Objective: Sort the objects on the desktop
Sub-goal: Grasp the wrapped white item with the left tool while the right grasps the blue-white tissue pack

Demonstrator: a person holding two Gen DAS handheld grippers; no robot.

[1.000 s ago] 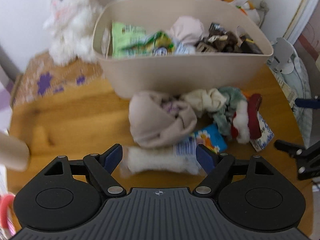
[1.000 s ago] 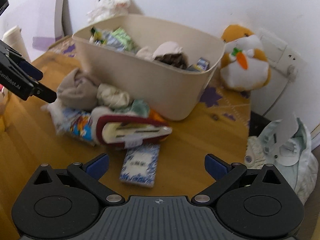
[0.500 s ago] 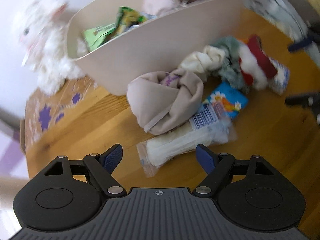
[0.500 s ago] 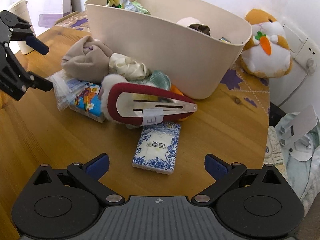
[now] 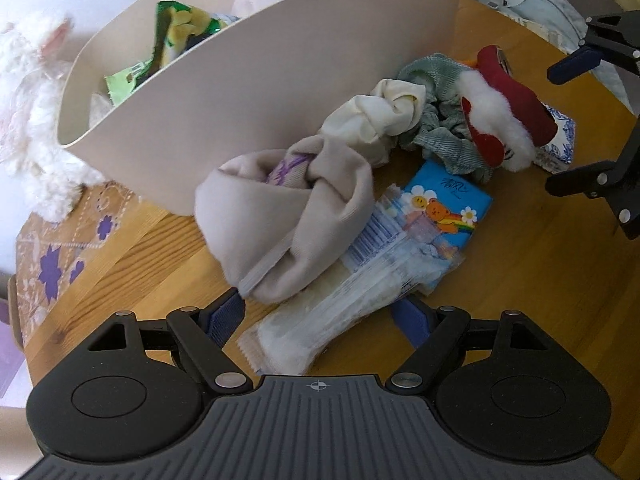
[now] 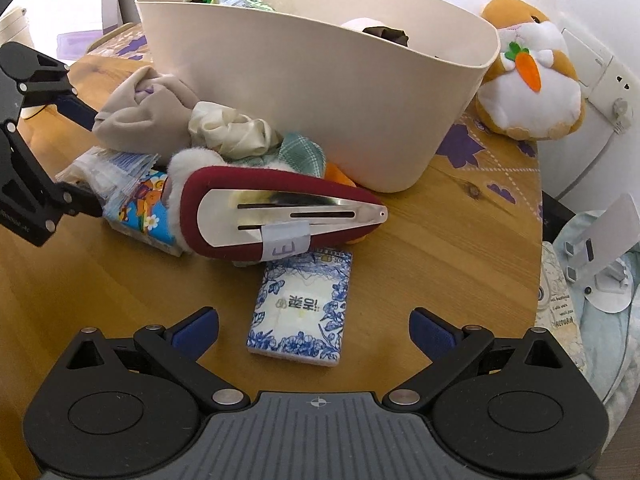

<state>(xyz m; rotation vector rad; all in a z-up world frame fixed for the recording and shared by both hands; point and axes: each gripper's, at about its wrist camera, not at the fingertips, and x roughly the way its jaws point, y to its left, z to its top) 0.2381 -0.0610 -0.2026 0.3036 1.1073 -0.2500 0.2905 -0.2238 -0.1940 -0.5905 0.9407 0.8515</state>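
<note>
Clutter lay on the bench [image 6: 440,216] in front of the beige bin [image 6: 320,92]. My left claw [image 5: 318,314] was spread wide around the end of a clear plastic packet [image 5: 352,300], not yet pinching it. My right claw [image 6: 314,324] was spread too, empty, with the blue-flowered tissue pack [image 6: 304,304] lying between its fingers, beside the red hair clip [image 6: 276,216].

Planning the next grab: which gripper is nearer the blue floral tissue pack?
Right. The right gripper straddles the tissue pack; the left gripper sits across the pile.
</note>
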